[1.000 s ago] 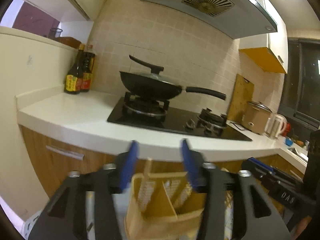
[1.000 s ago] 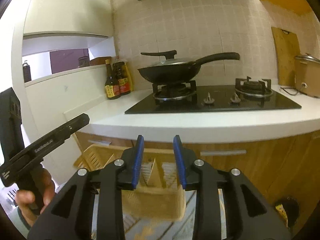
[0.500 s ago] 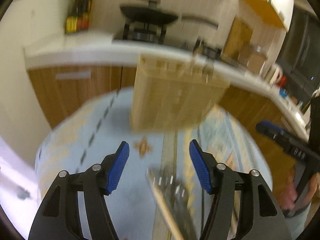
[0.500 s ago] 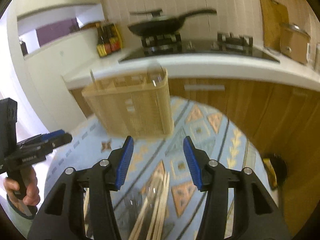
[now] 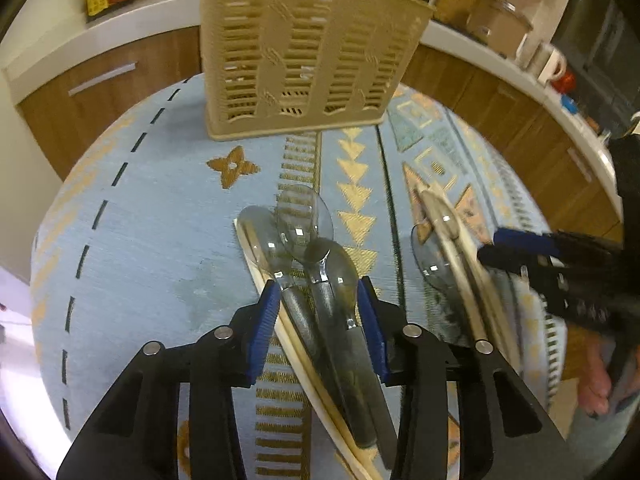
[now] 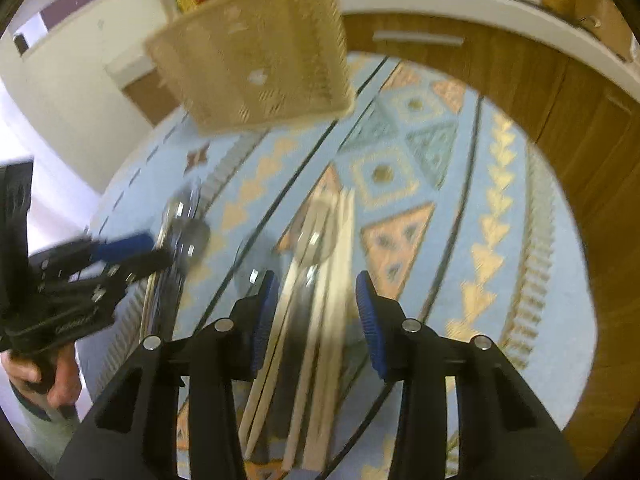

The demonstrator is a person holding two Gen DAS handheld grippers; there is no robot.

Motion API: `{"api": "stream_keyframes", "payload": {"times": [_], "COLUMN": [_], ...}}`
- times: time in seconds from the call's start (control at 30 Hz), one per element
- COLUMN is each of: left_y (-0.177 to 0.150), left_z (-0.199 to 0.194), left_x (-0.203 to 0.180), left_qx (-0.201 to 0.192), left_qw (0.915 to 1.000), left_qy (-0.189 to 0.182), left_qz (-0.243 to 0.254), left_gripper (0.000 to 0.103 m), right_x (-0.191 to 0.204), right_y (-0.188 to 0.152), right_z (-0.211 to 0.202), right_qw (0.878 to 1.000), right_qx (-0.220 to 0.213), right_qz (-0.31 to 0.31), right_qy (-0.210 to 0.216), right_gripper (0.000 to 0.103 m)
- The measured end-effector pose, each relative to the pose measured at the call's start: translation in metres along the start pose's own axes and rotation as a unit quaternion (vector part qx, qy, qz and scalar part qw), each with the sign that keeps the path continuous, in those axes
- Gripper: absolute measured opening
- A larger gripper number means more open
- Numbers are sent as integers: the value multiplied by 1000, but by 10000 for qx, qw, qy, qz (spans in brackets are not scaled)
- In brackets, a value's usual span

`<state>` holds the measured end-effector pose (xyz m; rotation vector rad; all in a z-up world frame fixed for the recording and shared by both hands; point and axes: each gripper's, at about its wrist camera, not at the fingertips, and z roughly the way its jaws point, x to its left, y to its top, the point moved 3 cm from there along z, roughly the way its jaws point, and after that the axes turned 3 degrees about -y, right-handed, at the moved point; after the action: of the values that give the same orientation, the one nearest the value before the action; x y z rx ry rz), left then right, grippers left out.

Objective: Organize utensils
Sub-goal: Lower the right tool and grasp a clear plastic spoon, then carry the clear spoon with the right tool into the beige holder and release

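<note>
Wooden cabinet fronts (image 5: 120,76) and a white counter edge (image 5: 500,64) run across the top of both views, behind a round worktop (image 5: 140,240) under a pale blue patterned cloth. At upper centre of the left wrist view a beige slotted utensil basket (image 5: 304,52) stands upright near the worktop's far rim; bare cloth lies open at its left and in front of it. Lower centre, the left tongs (image 5: 318,304) are spread apart over a cluster of spoons (image 5: 308,232) lying on a pale chopstick (image 5: 256,264), blue pads on either side of the handles, not closed on them. Right of these lies a second group, a spoon with chopsticks (image 5: 444,236). In the right wrist view the right tongs (image 6: 316,312) are likewise apart, straddling that blurred bundle (image 6: 320,280). Open cloth stretches from there to the worktop's right edge (image 6: 576,240), with the cabinet just beyond.
</note>
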<state>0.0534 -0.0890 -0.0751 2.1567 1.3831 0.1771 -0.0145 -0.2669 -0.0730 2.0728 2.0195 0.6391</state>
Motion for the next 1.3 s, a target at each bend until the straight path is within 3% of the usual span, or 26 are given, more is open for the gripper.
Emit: {"api": "stream_keyframes", "payload": {"times": [0.17, 0.43, 0.57, 0.83, 1.07, 1.13, 1.3], "left_y": [-1, 2, 0, 7, 12, 11, 9], "left_z": [7, 8, 1, -36, -71, -77, -80], "left_x": [-8, -17, -13, 2, 10, 13, 29], "left_qx": [-10, -138, -197, -550, -1012, -1075, -1029], "left_qw": [9990, 9987, 9997, 9946, 9905, 9907, 9926], "left_qy": [405, 394, -12, -835, -883, -772, -468], "left_qz": [198, 280, 169, -283, -306, -308, -444], "left_gripper": [32, 11, 10, 10, 10, 10, 10], "right_x": [13, 14, 16, 13, 22, 27, 63], "right_y": [-6, 0, -4, 6, 20, 21, 6], "right_z": [11, 18, 15, -13, -38, -33, 11], "right_qw": [9998, 9996, 9996, 9979, 9901, 9916, 9913], "right_qx": [85, 123, 121, -190, -687, -570, 372], "right_qz": [-148, -164, -244, 18, -60, -160, -1001], "right_qy": [33, -173, -55, 622, 1224, 1154, 765], "right_gripper": [31, 11, 10, 10, 10, 10, 10]}}
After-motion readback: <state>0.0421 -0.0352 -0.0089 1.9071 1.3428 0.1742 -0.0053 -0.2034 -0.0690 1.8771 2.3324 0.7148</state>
